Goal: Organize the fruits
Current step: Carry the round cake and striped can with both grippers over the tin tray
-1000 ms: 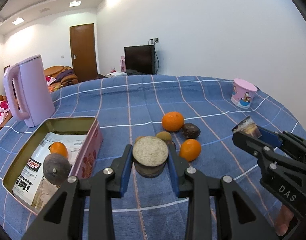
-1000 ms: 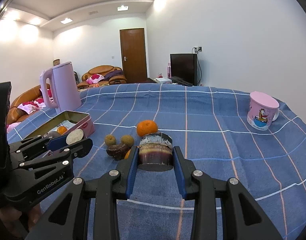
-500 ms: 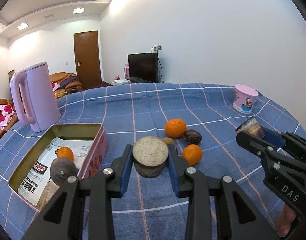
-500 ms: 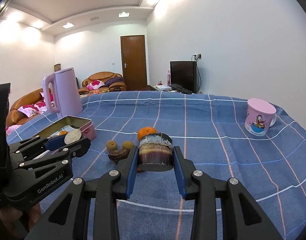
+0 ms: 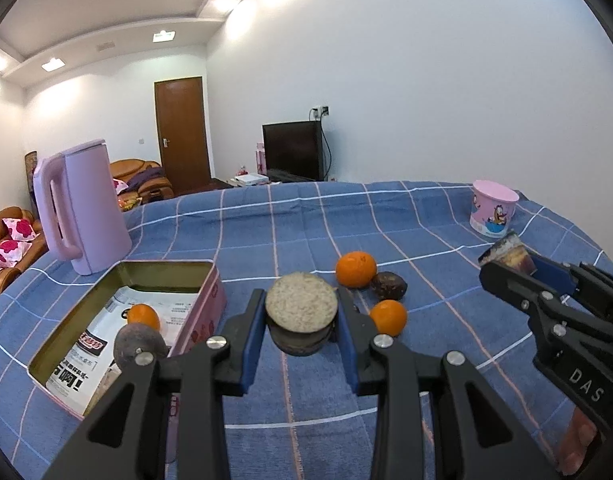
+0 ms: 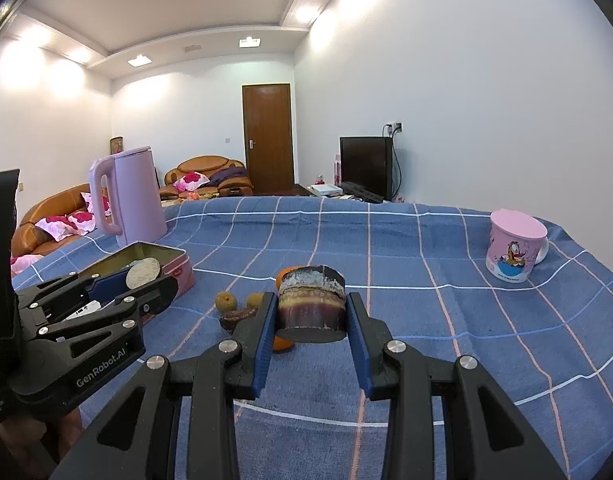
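Note:
My left gripper (image 5: 301,320) is shut on a short sugarcane piece (image 5: 301,303) with a pale cut face, held above the cloth just right of the open pink tin (image 5: 168,267). In the tin lie a small orange (image 5: 143,317) and a dark round fruit (image 5: 140,346). My right gripper (image 6: 311,316) is shut on a dark purple sugarcane piece (image 6: 310,305). Beyond both grippers lie two oranges (image 5: 355,269) (image 5: 388,317), a passion fruit (image 5: 388,285) and two small brownish fruits (image 6: 225,301) (image 6: 253,300). Each gripper shows at the edge of the other's view, as the right gripper (image 5: 518,264) and the left gripper (image 6: 142,278).
A pink kettle (image 5: 80,208) stands behind the tin at the left. A pink cartoon mug (image 6: 514,250) sits at the far right of the blue checked cloth (image 6: 406,240). A printed packet (image 5: 102,340) lines the tin's bottom. Sofas, a door and a television lie beyond the table.
Both views have tilted upward a little, so the table and fruits sit lower in the picture. Both grippers keep their hold on the sugarcane pieces.

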Available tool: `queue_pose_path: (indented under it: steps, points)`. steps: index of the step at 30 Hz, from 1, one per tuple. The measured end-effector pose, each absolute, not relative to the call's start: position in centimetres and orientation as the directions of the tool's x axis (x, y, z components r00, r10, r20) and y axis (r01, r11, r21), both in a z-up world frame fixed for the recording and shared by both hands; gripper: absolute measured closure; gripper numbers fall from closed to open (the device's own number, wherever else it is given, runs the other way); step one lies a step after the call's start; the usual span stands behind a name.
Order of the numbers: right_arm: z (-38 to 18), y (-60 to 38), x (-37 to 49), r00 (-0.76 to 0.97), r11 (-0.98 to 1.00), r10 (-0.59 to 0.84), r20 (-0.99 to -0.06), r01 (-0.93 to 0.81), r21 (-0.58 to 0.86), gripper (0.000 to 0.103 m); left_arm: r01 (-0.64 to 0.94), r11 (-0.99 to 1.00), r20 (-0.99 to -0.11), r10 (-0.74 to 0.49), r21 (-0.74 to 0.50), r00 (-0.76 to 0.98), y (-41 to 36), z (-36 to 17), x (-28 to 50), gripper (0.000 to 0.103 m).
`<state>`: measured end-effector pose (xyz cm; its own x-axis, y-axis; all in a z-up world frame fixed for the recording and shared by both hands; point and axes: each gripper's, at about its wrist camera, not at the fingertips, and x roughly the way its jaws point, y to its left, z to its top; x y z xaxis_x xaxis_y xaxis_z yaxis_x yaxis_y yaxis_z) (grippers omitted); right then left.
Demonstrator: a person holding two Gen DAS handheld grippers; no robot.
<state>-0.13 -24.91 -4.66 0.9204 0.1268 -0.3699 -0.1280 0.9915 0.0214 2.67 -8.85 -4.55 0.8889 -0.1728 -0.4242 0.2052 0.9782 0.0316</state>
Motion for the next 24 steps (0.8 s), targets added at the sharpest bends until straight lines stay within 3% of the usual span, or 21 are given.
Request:
queue_pose_path:
  steps: [9,24]
  points:
    - [-4.4,-24.7,-0.6,0.932,0.993,0.111,-0.346,-0.117,0.003,0.067,0.191,0.98,-0.409,-0.155,0.049,0.899,-8.6,-4.4,2.5,0.068]
    - [-4.2,-21.8,0.8,0.911,0.983,0.155,-0.381,-0.18,-0.03,0.067,0.115,0.993,-0.424,-0.088,0.04,0.902,-5.1,-3.9,3.4,0.068]
